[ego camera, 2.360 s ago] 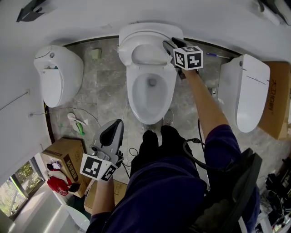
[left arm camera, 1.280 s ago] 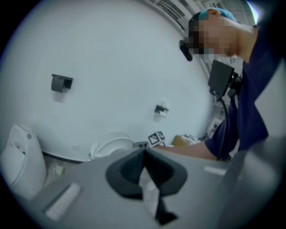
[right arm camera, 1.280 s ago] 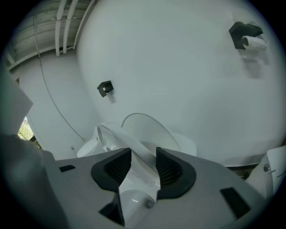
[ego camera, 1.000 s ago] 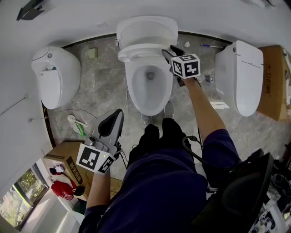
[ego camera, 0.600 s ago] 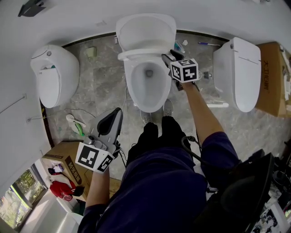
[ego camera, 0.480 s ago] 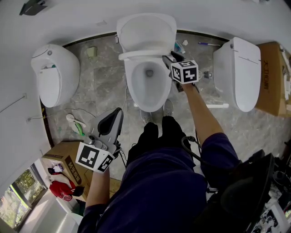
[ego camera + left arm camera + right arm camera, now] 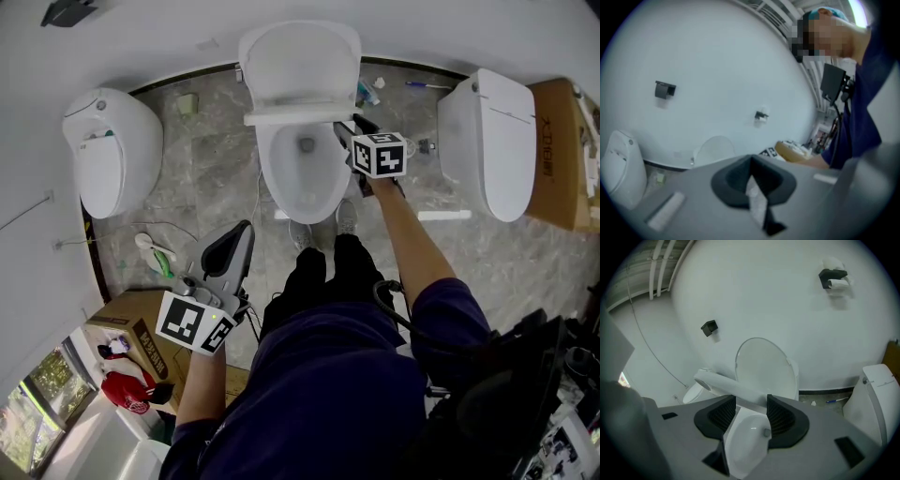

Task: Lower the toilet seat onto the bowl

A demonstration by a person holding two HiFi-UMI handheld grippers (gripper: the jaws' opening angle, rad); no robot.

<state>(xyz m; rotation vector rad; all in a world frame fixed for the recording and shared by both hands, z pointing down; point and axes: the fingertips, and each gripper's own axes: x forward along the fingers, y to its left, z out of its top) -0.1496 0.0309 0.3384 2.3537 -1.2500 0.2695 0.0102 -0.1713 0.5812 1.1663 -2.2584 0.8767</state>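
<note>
The white toilet bowl (image 7: 277, 192) stands in the middle with its lid (image 7: 300, 61) upright against the wall. The toilet seat (image 7: 281, 117) hangs part-way down, a pale band across the bowl's back. My right gripper (image 7: 349, 129) is at the seat's right side. In the right gripper view the seat (image 7: 717, 383) runs between the two black pads (image 7: 723, 414) and touches both, while the jaws are opening; the lid (image 7: 764, 366) rises behind. My left gripper (image 7: 239, 255) is held low by my left leg, shut and empty, its pads meeting (image 7: 751, 164).
Another white toilet (image 7: 108, 150) stands at the left and a third (image 7: 487, 141) at the right. Cardboard boxes lie at lower left (image 7: 127, 319) and far right (image 7: 562, 141). My feet (image 7: 319, 267) are just before the bowl. A paper holder (image 7: 833, 277) hangs on the wall.
The seat has swung down away from the lid, with my right gripper moving down and toward me alongside it. The left gripper has hardly moved.
</note>
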